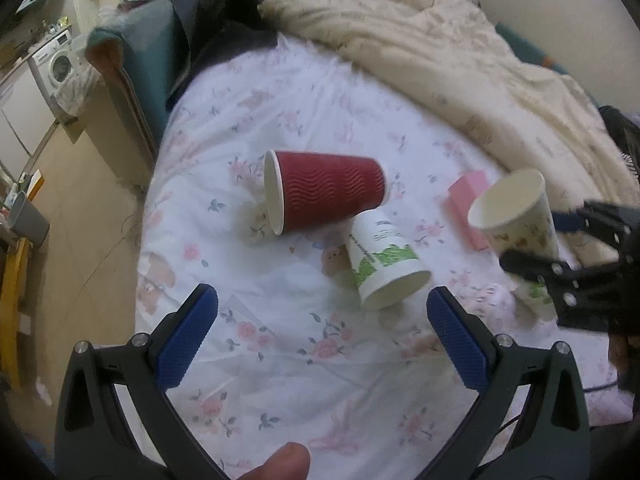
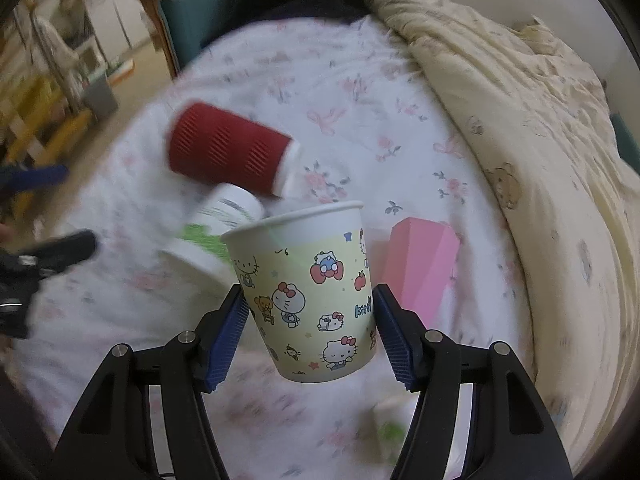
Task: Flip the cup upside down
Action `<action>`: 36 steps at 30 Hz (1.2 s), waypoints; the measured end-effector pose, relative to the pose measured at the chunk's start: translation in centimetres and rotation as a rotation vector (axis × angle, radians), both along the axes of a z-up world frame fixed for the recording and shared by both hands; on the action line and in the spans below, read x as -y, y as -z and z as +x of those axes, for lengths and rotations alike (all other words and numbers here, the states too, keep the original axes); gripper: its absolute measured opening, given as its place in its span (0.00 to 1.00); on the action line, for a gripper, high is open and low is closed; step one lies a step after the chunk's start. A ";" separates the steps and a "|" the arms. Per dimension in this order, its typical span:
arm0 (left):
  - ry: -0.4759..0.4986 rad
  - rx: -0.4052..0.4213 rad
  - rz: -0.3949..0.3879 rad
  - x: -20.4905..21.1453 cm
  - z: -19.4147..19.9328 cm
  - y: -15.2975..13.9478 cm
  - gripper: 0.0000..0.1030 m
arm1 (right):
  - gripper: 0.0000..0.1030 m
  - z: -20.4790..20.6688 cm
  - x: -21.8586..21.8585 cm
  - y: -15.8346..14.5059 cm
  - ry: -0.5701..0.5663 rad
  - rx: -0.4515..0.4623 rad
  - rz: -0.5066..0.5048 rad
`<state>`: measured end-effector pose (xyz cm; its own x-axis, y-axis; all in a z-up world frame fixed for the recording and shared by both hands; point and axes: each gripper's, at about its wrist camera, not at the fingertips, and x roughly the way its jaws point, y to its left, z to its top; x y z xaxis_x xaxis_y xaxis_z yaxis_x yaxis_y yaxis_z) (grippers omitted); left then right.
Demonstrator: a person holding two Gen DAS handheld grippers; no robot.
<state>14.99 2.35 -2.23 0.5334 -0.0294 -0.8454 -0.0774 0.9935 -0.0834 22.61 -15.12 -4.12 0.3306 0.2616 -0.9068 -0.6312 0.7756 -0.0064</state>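
A bed with a white floral sheet [image 1: 304, 360] fills both views. Taking the red ripple cup [image 1: 326, 192] at the middle of the bed as the landmark:

Nearer the camera than the red cup, the left tongs [image 1: 322, 312] hang above the sheet with their blue pads spread wide, holding nothing and touching nothing. A thumb tip shows at the bottom edge of that view.

The red cup lies on its side, its white-lined mouth facing left. Touching its near right side lies a white cup with green print [image 1: 382, 266], also on its side, mouth toward the camera.

Right of the red cup, a pink block [image 2: 420, 268] lies on the sheet. Just in front of the block, the right tongs [image 2: 308, 334] are closed on a pale yellow cartoon-cat cup [image 2: 308, 296], one blue pad pressed to each side of its lower half. The cup is lifted off the sheet, mouth up and tilted, its white inside visible from the left view.

Farther right than the block, a cream quilt [image 2: 540, 120] is bunched along the bed's edge.
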 end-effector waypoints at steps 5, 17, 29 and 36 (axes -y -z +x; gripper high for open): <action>0.006 0.019 0.001 0.3 -3.0 -2.1 1.00 | 0.64 -4.9 1.4 -2.8 0.093 -0.064 0.115; -0.035 -0.054 -0.063 -0.3 -11.8 -1.1 1.00 | 0.64 -17.2 3.2 -0.6 0.277 -0.262 0.283; -0.121 -0.070 -0.043 -2.1 -14.2 1.1 1.00 | 0.64 -19.0 4.7 7.0 0.647 -0.505 0.483; -0.115 -0.097 -0.050 -2.2 -13.8 1.8 1.00 | 0.64 -18.8 3.9 10.8 0.737 -0.580 0.462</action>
